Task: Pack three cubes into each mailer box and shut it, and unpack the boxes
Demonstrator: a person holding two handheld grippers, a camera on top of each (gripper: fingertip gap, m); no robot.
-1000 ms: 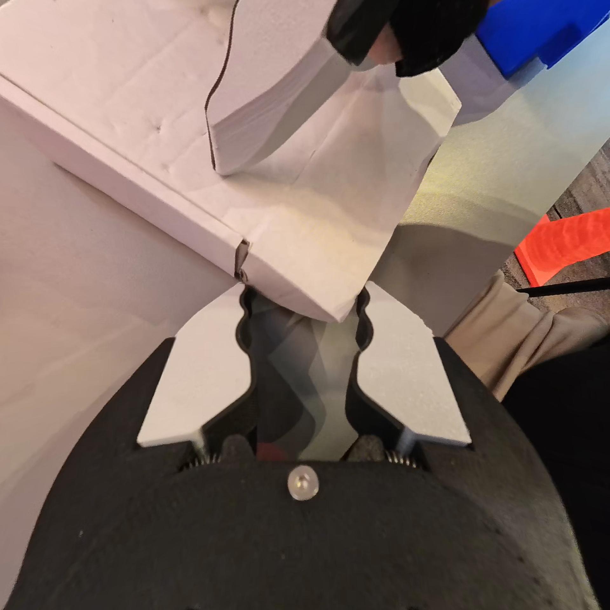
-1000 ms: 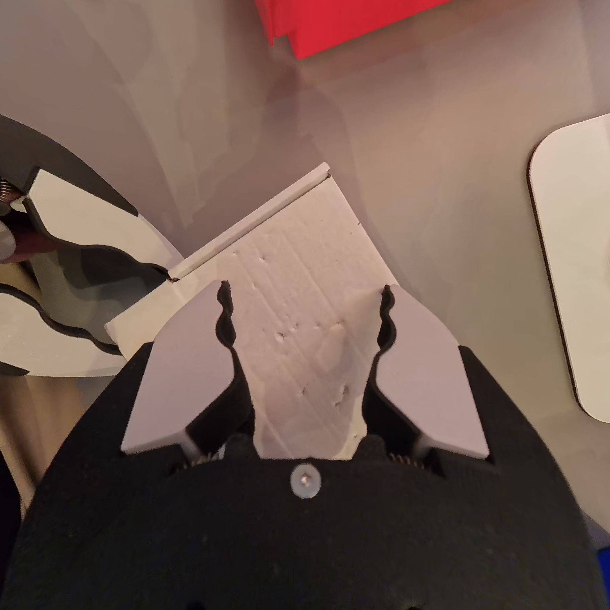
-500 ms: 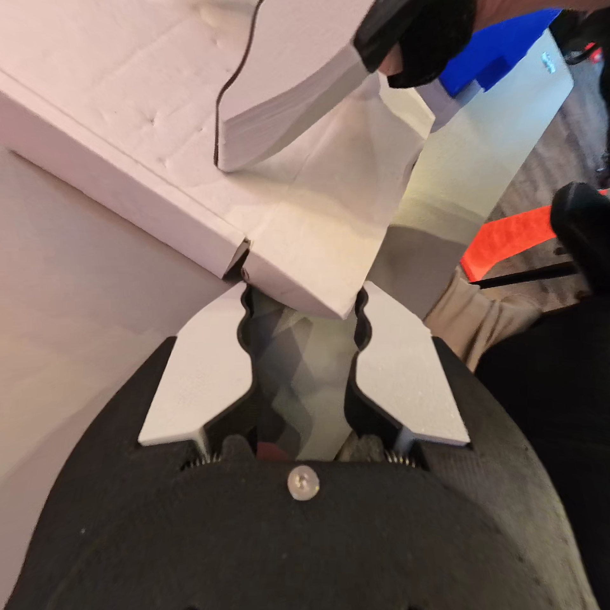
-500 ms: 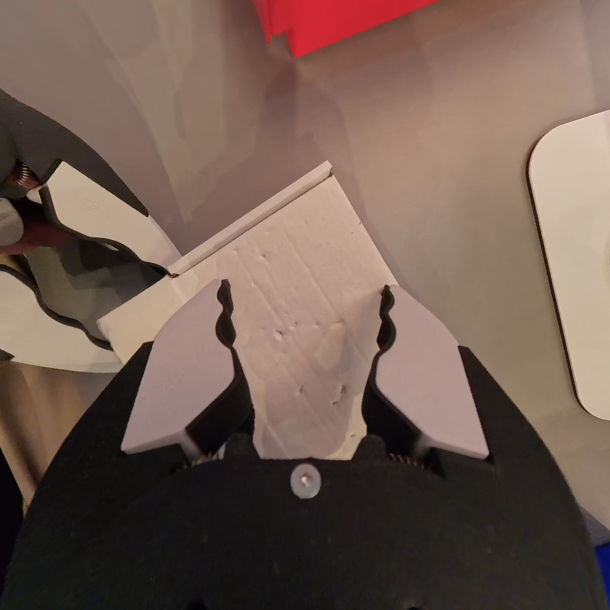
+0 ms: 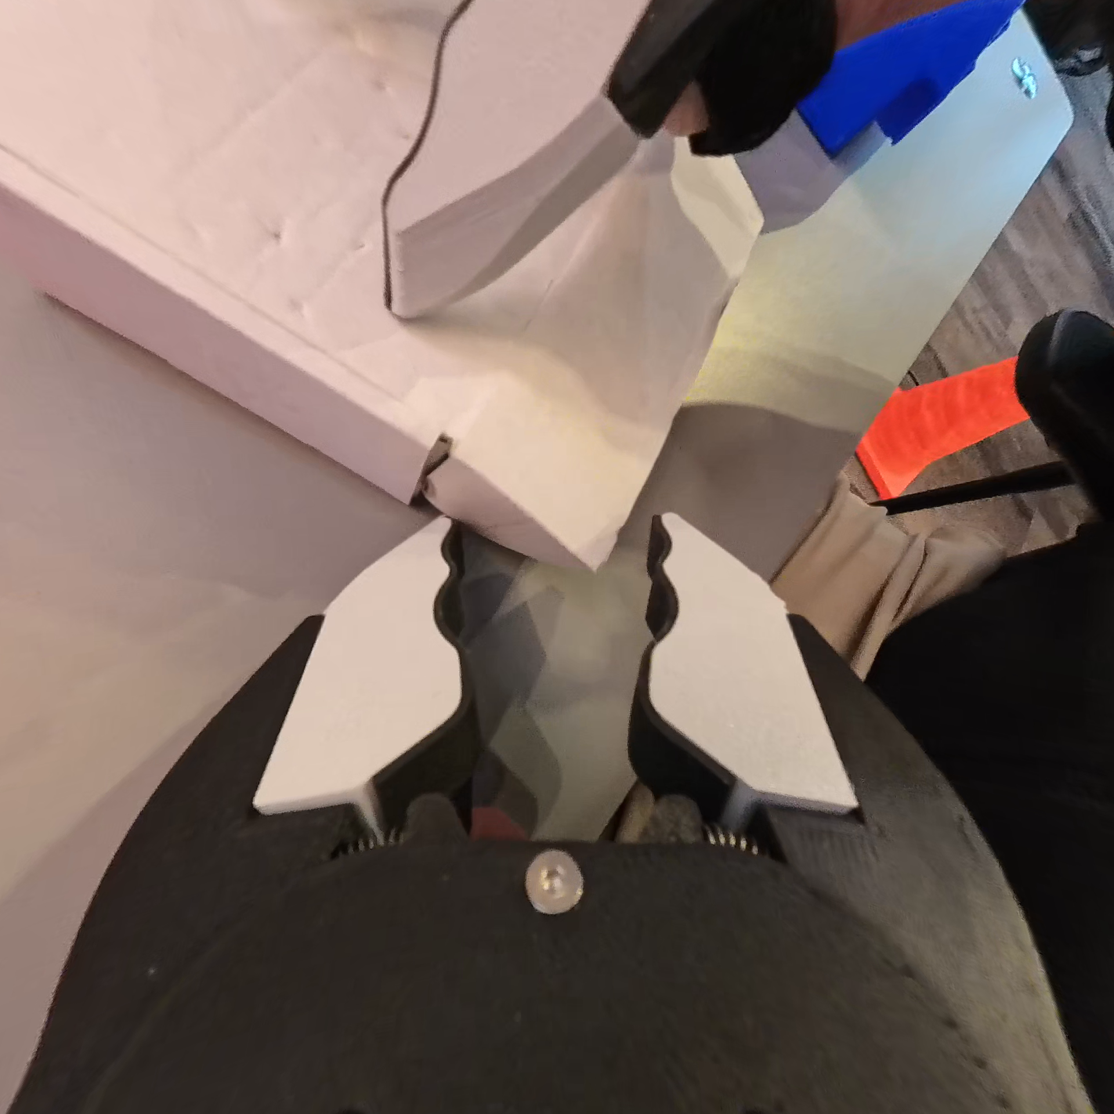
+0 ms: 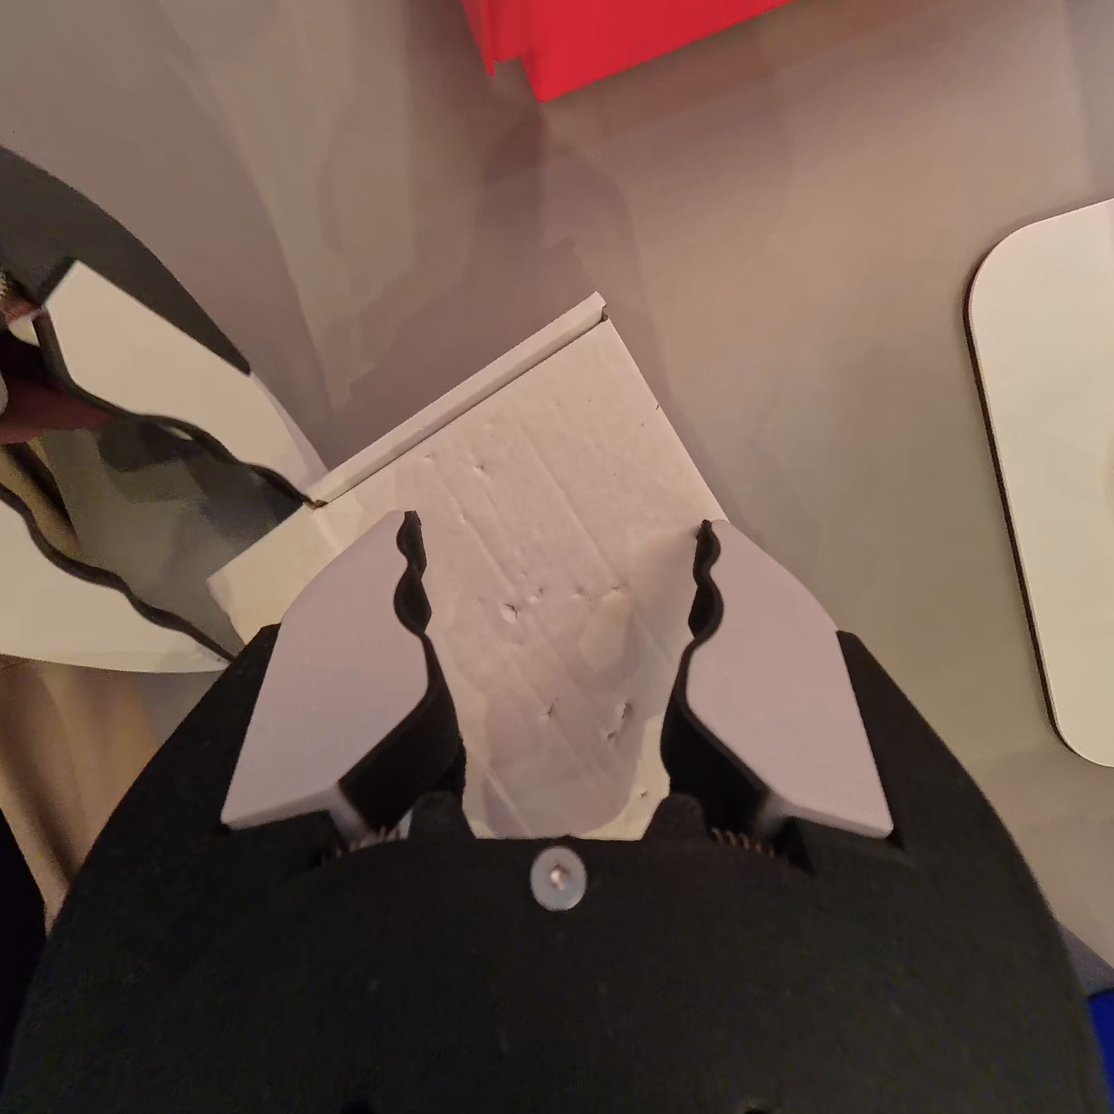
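1. The white mailer box (image 6: pixel 542 512) lies shut on the pale table (image 6: pixel 783 301), lid up, with the right gripper (image 6: pixel 557 524) placed over the lid and the left gripper (image 5: pixel 551 530) set at a front corner where a side flap seam (image 5: pixel 437 464) is seen.
2. A slip is judged possible: the left gripper's jaws are spread and nothing is held between them, so the corner could be pushed away rather than caught, and the light box could be slid across the smooth table.
3. The lid could be dented further, it is judged, if weight is put on by the right gripper; small dimples are already seen in the card.
4. The right gripper's jaws are parted widely above the lid and nothing is clasped; whether the lid is touched cannot be told.
5. The left gripper is held low, pointed at the corner from the side; the right gripper is angled down from above.
6. No cubes are seen; a red object (image 6: pixel 603 36) lies well apart.
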